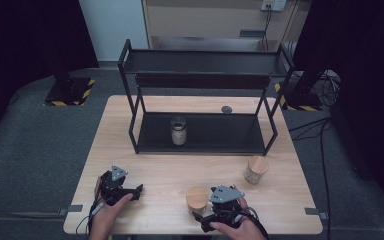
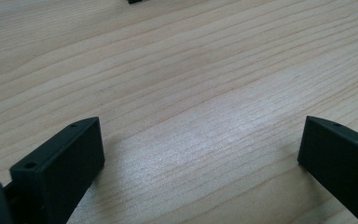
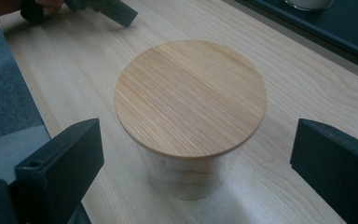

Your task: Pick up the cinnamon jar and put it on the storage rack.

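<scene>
A glass jar with a round wooden lid stands on the wooden table near its front edge. My right gripper is open, one jaw on each side of this jar, not touching it. A hand holds that gripper at the front right. My left gripper is open over bare wood, with nothing between its jaws. It lies at the front left, pointing right.
A second wooden-lidded jar stands to the right. A black two-tier rack takes up the back half of the table, with a dark-lidded jar on its lower shelf. A small dark disc lies behind the rack.
</scene>
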